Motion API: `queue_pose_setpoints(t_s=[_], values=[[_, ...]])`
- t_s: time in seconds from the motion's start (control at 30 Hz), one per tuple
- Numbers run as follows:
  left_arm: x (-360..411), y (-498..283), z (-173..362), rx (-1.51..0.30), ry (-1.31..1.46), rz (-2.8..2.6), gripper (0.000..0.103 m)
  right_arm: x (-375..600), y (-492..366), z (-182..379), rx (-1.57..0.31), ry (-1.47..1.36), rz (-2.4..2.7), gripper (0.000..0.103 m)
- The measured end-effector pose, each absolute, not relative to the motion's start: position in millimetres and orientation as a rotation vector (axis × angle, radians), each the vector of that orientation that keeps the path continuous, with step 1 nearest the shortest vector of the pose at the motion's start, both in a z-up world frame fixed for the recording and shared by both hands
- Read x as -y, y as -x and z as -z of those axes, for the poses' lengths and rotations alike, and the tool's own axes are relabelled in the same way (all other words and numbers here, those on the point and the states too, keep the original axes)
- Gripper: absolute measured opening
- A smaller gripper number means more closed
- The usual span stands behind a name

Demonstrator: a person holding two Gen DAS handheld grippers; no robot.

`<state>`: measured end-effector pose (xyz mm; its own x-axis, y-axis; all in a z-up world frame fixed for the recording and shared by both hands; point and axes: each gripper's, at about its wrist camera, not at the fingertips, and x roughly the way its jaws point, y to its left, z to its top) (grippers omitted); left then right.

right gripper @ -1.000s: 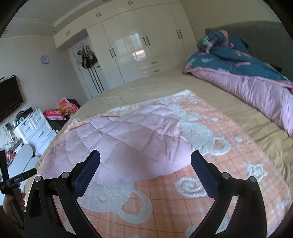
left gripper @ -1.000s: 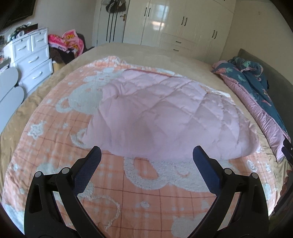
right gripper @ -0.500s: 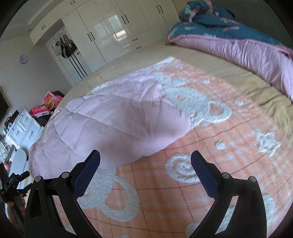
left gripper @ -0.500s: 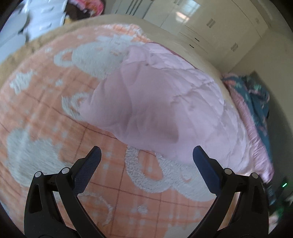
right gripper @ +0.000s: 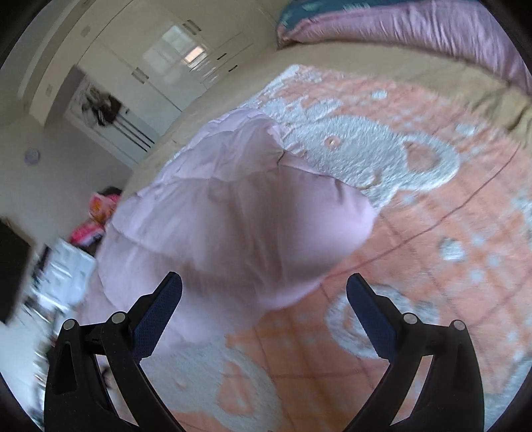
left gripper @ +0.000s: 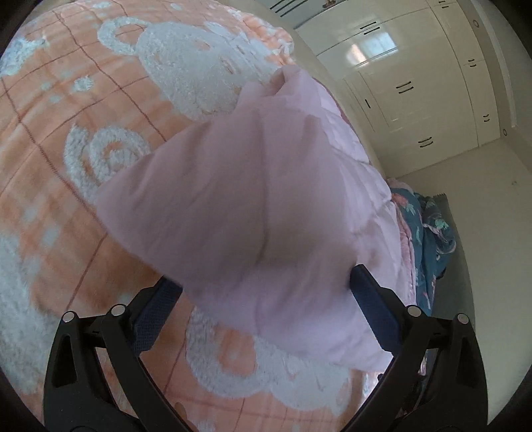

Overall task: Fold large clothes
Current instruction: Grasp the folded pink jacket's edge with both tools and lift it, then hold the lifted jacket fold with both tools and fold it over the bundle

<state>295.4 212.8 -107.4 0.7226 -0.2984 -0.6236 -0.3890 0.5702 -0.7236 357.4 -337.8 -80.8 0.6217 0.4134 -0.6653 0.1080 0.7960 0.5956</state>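
Pink quilted garment (left gripper: 252, 212), a large padded piece, is shown lying on an orange checked blanket (left gripper: 60, 186) patterned with white fleecy bear figures, which is spread over the bed. In the left wrist view, the near corner of the garment is seen bulging between the two fingers of the left gripper (left gripper: 266, 299); the fingers are spread wide, and the blue pad of the right-hand finger (left gripper: 372, 309) is seen at the cloth's edge, though contact cannot be confirmed. The tip of the other finger is partly covered by the fabric. No pinch on the cloth is visible.

In the right wrist view, the same garment (right gripper: 232, 226) is seen from its other end, its rounded corner reaching toward the right gripper (right gripper: 264, 292). The fingers of this gripper are likewise held wide apart, with the cloth lying between and beyond them; the left-hand pad (right gripper: 156, 319) is just beside the fabric, the other well apart from it over the blanket (right gripper: 432, 206).

White wardrobe doors (left gripper: 415, 83) are visible behind the bed, and a blue and pink duvet (right gripper: 399, 23) is bunched at the far side. The right view is blurred.
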Motion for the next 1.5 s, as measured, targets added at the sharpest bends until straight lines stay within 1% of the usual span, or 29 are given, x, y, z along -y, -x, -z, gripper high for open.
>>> queue_pose_setpoints(t_s=[0.2,0.53,0.57,0.63,0.67,0.7,0.73,0.77,0.83,0.87,0.9,0.93,1.0,1.03,1.13,1.3,1.5], values=[[-215.1,-304.6,120.6,-0.792,1.022,-0.063,0.095,337.5,-380.4,104.3,-0.935,-0.784,-0.249,0.099],[-217.0,-319.6,126.8,-0.784,1.013,-0.05,0.095,327.3,-404.5,116.2,-0.901,-0.821,-0.286,0.099],[-216.6,-321.6,127.0,-0.783,1.011,-0.054,0.095,326.4,-405.0,115.6,-0.897,-0.815,-0.288,0.098],[-215.3,-327.5,126.0,-0.784,1.0,-0.06,0.094,324.9,-404.6,113.8,-0.883,-0.801,-0.291,0.091],[-214.4,-330.2,125.4,-0.78,0.993,-0.067,0.092,323.7,-403.8,112.4,-0.87,-0.791,-0.309,0.082],[-213.6,-331.4,125.2,-0.776,0.986,-0.068,0.085,323.0,-405.4,111.9,-0.864,-0.787,-0.319,0.074],[-212.0,-332.7,124.1,-0.771,0.973,-0.066,0.077,321.7,-406.5,110.5,-0.855,-0.779,-0.334,0.07],[-210.4,-333.3,122.6,-0.764,0.955,-0.063,0.073,320.2,-406.6,108.5,-0.844,-0.765,-0.348,0.064],[-206.6,-333.8,118.2,-0.755,0.913,-0.059,0.058,316.4,-406.4,104.1,-0.821,-0.728,-0.366,0.056],[-203.1,-333.8,114.6,-0.749,0.885,-0.054,0.054,314.2,-405.1,101.7,-0.808,-0.71,-0.37,0.051],[-200.8,-332.9,111.4,-0.746,0.866,-0.052,0.048,312.1,-403.2,98.1,-0.795,-0.691,-0.371,0.047],[-198.0,-332.1,107.2,-0.743,0.843,-0.053,0.043,310.8,-401.8,95.0,-0.785,-0.674,-0.371,0.044],[-195.0,-332.7,101.3,-0.738,0.812,-0.052,0.037,305.8,-398.3,86.0,-0.763,-0.613,-0.377,0.039],[-192.9,-333.1,98.0,-0.74,0.79,-0.053,0.034,304.0,-398.5,83.7,-0.759,-0.594,-0.38,0.038],[-190.5,-332.1,91.6,-0.735,0.762,-0.054,0.032,301.1,-396.5,78.4,-0.748,-0.555,-0.39,0.036],[-182.7,-329.1,76.8,-0.716,0.7,-0.068,0.03,297.7,-389.0,68.5,-0.719,-0.503,-0.388,0.033],[-180.8,-322.3,55.1,-0.679,0.658,-0.056,0.029,280.6,-370.9,36.0,-0.636,-0.352,-0.413,0.031]])
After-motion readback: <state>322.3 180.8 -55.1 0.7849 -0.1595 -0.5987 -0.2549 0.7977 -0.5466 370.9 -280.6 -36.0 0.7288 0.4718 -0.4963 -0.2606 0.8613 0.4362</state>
